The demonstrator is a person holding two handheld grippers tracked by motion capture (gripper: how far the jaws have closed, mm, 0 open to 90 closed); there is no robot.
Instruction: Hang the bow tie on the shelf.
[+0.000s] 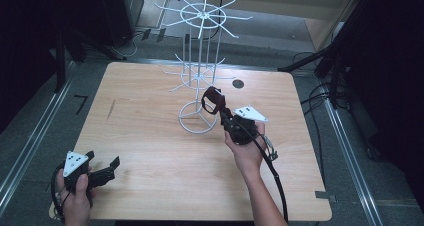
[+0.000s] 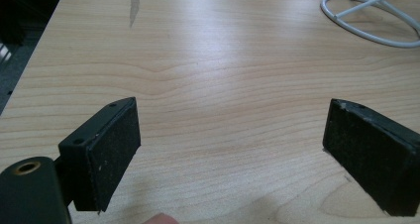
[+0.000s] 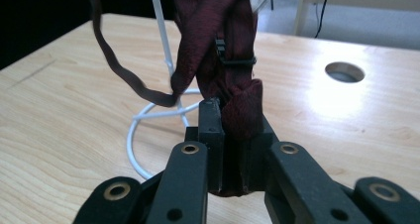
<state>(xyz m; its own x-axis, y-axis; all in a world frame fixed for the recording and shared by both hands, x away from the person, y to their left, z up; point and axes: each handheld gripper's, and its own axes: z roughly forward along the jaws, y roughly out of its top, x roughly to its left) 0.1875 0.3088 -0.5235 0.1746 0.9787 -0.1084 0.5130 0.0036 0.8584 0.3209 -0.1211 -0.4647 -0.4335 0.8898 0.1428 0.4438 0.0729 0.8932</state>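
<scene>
I am holding the dark red bow tie pinched in the right gripper jaws, its strap looping up beside the white wire rack, just right of the rack's base ring. The left gripper jaws are standing spread, well apart from the rack.

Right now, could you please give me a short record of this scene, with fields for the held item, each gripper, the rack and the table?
held item: dark red fabric band with a thin strap, hanging as a loop beside the rack
right gripper: shut on the band, above the rack's ring base
left gripper: open, nothing between its jaws, low over the table's near left corner
rack: white wire display stand with radiating hooks, upright
table: light wooden tabletop with a round cable hole
</scene>
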